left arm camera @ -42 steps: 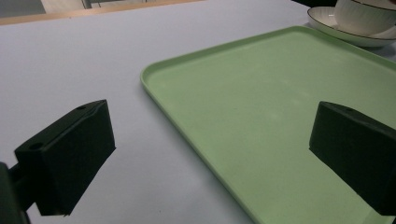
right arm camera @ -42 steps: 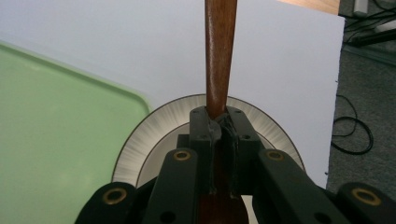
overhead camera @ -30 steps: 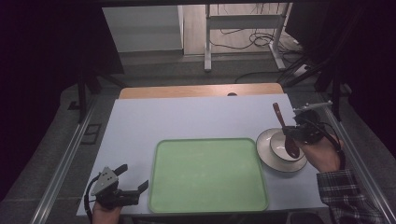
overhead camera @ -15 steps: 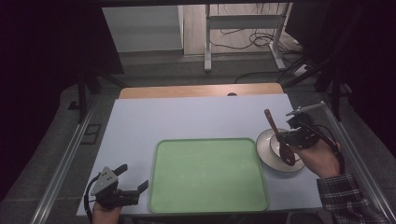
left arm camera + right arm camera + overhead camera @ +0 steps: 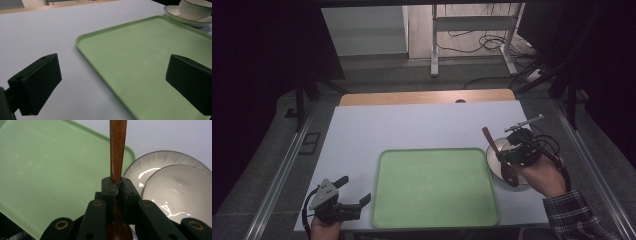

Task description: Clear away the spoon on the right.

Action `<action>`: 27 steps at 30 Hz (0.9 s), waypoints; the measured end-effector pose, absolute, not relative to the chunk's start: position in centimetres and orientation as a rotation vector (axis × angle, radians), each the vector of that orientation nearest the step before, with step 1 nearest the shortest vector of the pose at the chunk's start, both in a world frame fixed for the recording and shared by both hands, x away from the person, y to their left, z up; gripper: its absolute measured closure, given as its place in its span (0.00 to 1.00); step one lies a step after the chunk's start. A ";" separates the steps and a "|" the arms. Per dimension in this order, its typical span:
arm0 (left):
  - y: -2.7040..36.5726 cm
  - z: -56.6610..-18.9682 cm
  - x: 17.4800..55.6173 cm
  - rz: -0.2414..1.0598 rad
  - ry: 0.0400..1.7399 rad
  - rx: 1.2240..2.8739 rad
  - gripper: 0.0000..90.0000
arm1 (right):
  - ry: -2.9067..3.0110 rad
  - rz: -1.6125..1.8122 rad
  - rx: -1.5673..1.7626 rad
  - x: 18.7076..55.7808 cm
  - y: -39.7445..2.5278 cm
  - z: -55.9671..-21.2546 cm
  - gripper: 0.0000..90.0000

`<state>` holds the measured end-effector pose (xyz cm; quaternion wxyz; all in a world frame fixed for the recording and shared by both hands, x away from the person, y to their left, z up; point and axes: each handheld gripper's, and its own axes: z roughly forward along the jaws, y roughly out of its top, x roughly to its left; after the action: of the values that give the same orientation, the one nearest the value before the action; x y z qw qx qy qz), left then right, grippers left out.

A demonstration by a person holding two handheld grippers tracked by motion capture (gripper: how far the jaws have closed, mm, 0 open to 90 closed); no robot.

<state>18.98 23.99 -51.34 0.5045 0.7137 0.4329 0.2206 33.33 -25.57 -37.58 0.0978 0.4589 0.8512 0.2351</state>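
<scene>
Right gripper point(image 5: 508, 156) is clamped tight on the wooden spoon point(image 5: 117, 150), fingers point(image 5: 108, 192) pinching the handle just above the bowl end so the long shaft sticks out toward eleven o'clock. It hangs over the white cup point(image 5: 182, 192) and saucer point(image 5: 492, 155) at the tray's three o'clock edge, and that grip near the heavy end looks chosen to stop the spoon swinging. The green tray point(image 5: 435, 186) sits bare at bench point(image 5: 412, 125) centre, likely the landing spot. Left gripper point(image 5: 347, 200) rests at seven o'clock, fingers point(image 5: 37, 82) spread wide and holding nothing, parked beside the tray.
</scene>
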 end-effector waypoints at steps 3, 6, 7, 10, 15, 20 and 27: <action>24.0 -51.3 19.0 0.533 1.044 1.722 0.00 | 2.544 0.684 1.353 33.2 -25.0 -38.1 0.92; 24.0 -51.3 19.0 0.532 1.044 1.722 0.00 | 2.571 0.672 1.358 33.1 -24.4 -38.6 0.92; 24.0 -51.3 19.0 0.532 1.044 1.722 0.00 | 2.586 0.661 1.357 33.0 -24.1 -39.0 0.92; 24.0 -51.3 19.0 0.531 1.044 1.722 0.00 | 2.602 0.650 1.364 33.0 -23.8 -39.3 0.92; 24.0 -51.3 19.0 0.530 1.042 1.722 0.00 | 2.641 0.619 1.367 32.9 -23.0 -40.3 0.92; 24.0 -51.3 19.0 0.529 1.043 1.723 0.00 | 2.669 0.600 1.368 32.8 -22.5 -41.1 0.92; 24.0 -51.3 19.0 0.527 1.042 1.723 0.00 | 2.710 0.557 1.378 32.7 -21.4 -42.9 0.92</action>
<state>18.97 23.98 -51.34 0.5058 0.7141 0.4318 0.2187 32.74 -21.44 -42.94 0.0255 0.4457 0.8765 0.1801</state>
